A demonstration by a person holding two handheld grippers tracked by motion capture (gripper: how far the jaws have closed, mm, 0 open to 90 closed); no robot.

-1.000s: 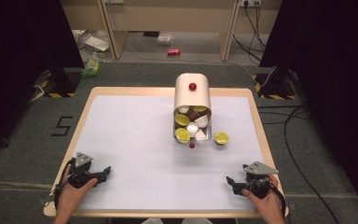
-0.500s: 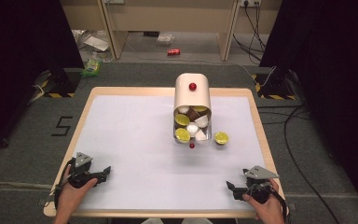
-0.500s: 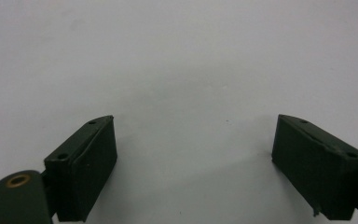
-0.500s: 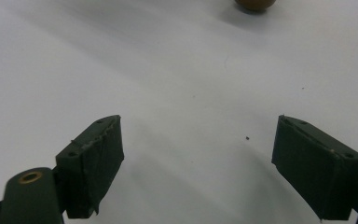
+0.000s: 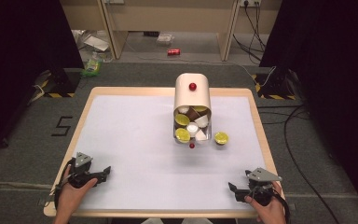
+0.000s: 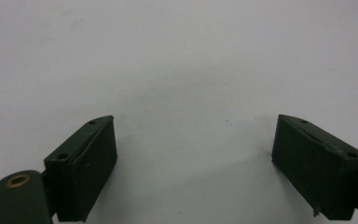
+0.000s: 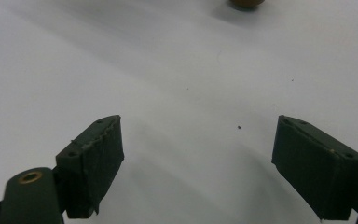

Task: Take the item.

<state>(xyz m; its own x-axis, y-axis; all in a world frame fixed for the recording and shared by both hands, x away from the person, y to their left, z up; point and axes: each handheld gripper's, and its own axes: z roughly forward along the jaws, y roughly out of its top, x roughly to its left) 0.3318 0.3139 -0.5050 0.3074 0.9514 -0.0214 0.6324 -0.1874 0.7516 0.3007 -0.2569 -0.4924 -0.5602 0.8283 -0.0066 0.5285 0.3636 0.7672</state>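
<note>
A cream-coloured container with a red knob lies on its side at the table's far middle, its clear drawer pulled out and holding several yellow-green, white and brown capsules. One yellow-green capsule sits on the table just right of the drawer. A small red knob marks the drawer's front. My left gripper rests at the near left, open, with nothing between its jaws. My right gripper rests at the near right, also open and empty. Bare white tabletop lies between the jaws of the left gripper and of the right gripper.
The white table has a wooden rim and stands on grey carpet. A red can and other litter lie on the floor beyond the table. Cables run along the floor at the right.
My right gripper has shifted slightly toward the near edge of the table. The left gripper and the container have stayed put.
</note>
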